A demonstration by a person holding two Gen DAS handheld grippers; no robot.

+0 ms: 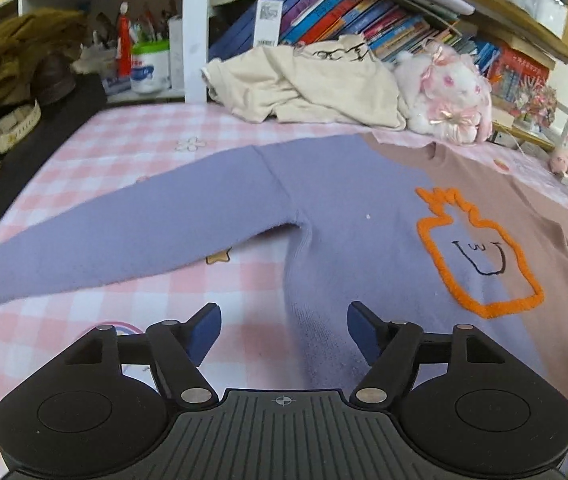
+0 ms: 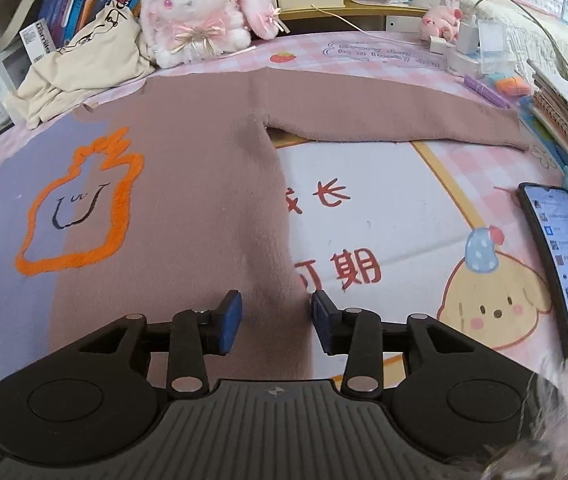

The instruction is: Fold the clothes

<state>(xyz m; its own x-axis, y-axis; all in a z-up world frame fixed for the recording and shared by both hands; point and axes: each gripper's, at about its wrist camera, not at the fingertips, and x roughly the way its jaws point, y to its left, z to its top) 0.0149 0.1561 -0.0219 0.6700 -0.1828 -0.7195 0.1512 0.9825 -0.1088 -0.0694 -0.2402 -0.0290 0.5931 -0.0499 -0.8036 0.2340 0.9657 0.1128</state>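
While the lilac-and-mauve knit sweater (image 1: 344,208) lies flat on the pink checked table (image 1: 124,132), sleeves at 9 and 3 o'clock, left claw (image 1: 284,330) wide, right claw (image 2: 277,322) part-open, both empty. Next, probably: grab a sleeve or side, fold inward.

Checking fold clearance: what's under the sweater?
The sweater lies flat on the pink checked printed tablecloth, whose print shows beside it. Whatever is beneath the sweater's body is covered and cannot be seen.
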